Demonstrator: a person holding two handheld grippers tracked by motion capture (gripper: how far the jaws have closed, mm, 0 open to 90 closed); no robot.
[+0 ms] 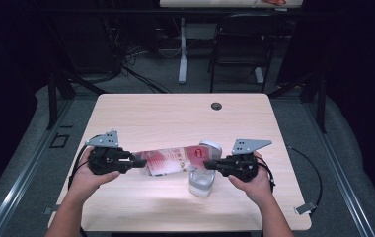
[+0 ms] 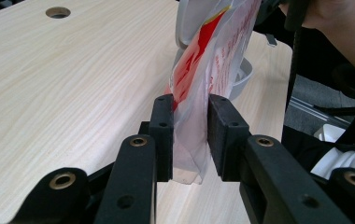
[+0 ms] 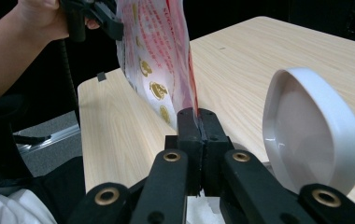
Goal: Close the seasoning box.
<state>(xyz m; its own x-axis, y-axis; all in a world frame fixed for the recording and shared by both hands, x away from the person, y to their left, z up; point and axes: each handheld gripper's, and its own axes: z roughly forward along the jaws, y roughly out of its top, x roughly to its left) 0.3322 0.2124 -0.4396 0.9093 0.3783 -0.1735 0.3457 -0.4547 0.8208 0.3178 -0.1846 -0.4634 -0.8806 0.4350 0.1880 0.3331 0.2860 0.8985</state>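
A clear plastic bag with red print (image 1: 168, 160) hangs stretched between my two grippers, just above the table. My left gripper (image 1: 138, 162) holds its left end; in the left gripper view the bag (image 2: 213, 60) runs up from between the jaws of that gripper (image 2: 189, 135). My right gripper (image 1: 207, 164) is shut on the other end, and in the right gripper view its jaws (image 3: 197, 116) pinch the bag's red edge (image 3: 161, 70). Under that end stands a clear container (image 1: 203, 181) with its white lid (image 1: 210, 146) (image 3: 311, 130) flipped up.
The wooden table (image 1: 175, 113) has a round cable hole (image 1: 216, 105) (image 2: 58, 11) near its far edge. A black chair (image 1: 240, 44) and a desk leg stand beyond the table. A cable (image 1: 314, 173) loops off the table's right side.
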